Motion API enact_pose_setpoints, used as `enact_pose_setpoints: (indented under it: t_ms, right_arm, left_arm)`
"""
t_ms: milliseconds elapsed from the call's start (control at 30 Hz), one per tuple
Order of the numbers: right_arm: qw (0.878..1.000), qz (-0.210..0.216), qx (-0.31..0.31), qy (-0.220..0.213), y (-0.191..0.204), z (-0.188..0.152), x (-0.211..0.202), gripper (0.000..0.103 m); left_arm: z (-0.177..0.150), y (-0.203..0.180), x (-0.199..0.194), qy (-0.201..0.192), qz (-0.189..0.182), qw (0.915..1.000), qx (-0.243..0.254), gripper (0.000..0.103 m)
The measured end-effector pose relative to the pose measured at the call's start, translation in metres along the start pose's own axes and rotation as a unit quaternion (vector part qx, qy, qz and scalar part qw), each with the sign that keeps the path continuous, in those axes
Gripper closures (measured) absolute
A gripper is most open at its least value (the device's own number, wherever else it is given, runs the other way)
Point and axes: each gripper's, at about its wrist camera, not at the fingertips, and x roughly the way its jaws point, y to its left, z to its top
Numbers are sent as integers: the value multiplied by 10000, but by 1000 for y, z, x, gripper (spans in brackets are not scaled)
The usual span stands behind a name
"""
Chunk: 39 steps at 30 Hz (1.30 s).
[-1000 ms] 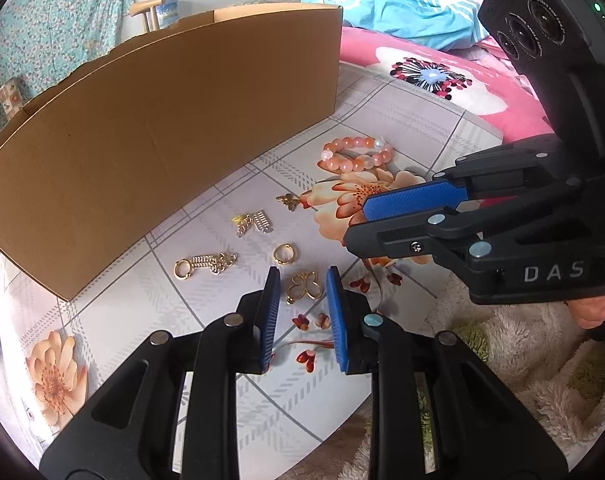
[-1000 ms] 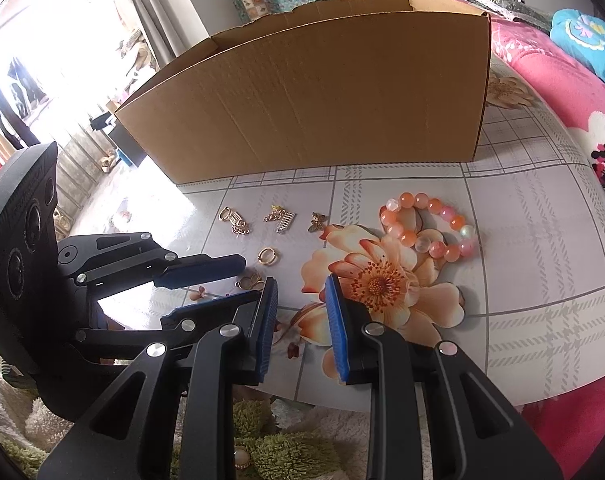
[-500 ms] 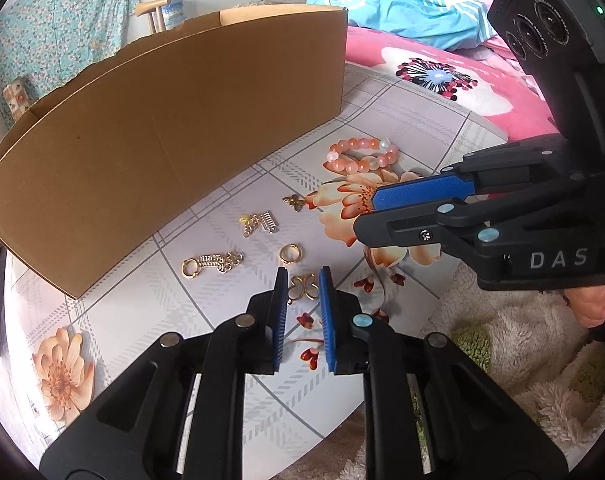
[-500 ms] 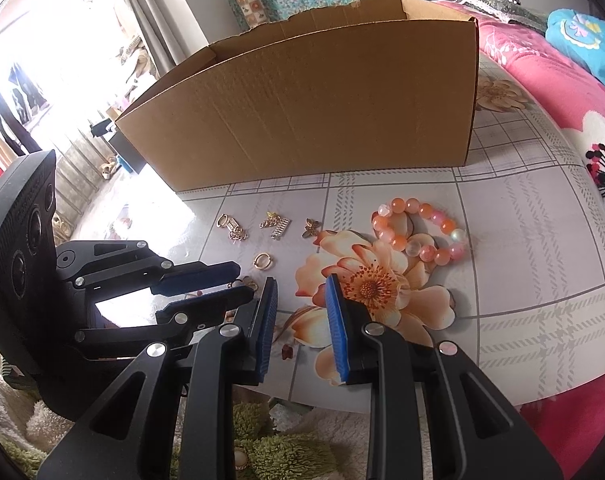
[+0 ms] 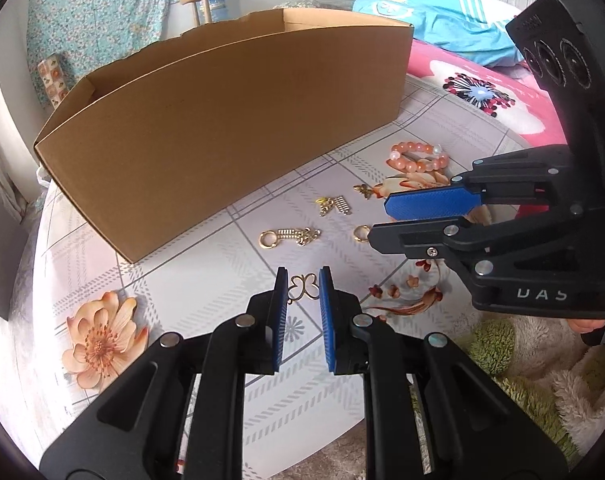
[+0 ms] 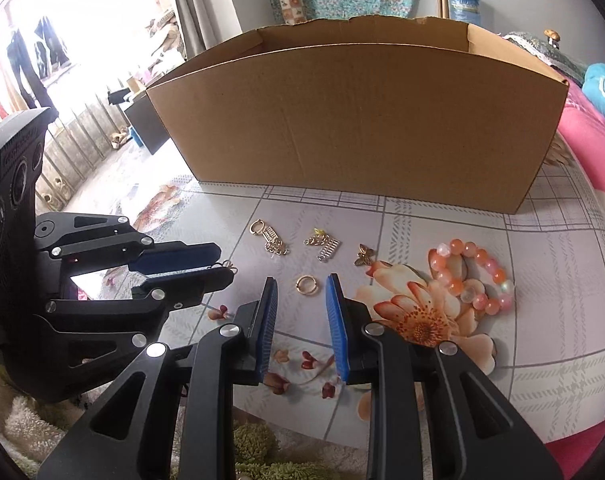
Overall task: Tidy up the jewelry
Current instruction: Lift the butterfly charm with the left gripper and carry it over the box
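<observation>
Left tool [image 5: 302, 278] narrowed round butterfly charm [image 5: 302, 287] (cardboard box [image 5: 230, 128] behind).

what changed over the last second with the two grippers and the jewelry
The left gripper narrowed its jaws around the gold butterfly charm, which now sits between the fingertips, apparently pinched. The right gripper moved to frame the small gold ring, jaws unchanged, not touching it. The bead bracelet, other gold pieces and cardboard box stayed put.

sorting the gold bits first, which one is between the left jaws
The open-wire butterfly charm, lying nearest the table edge. The other gold pieces, including the small solid butterfly and the plain ring, lie farther toward the box.
</observation>
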Motion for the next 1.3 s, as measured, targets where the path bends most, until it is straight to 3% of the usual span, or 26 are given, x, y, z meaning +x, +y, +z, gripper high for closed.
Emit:
enact_pose_setpoints:
  t_ms: [433, 567, 767, 1067, 1300]
  right_arm:
    - [9976, -267, -608, 210, 17, 4, 11, 79]
    - [9972, -299, -649, 219, 18, 9, 13, 91]
    - [9977, -352, -522, 251, 6, 2, 8, 92]
    - [9984, -329, -465, -2, 2, 0, -19, 92]
    - [9965, -81, -462, -699, 0, 32, -77, 92]
  left_arm:
    - [-3, 13, 0, -39, -2, 10000, -78, 89]
    - [-3, 13, 0, -56, -17, 10000, -74, 89]
    - [-4, 13, -6, -132, 3, 9999, -80, 89]
    - [1, 8, -26, -354, 48, 9994, -23, 89]
    - [35, 15, -79, -1123, -316, 9932, -29, 89]
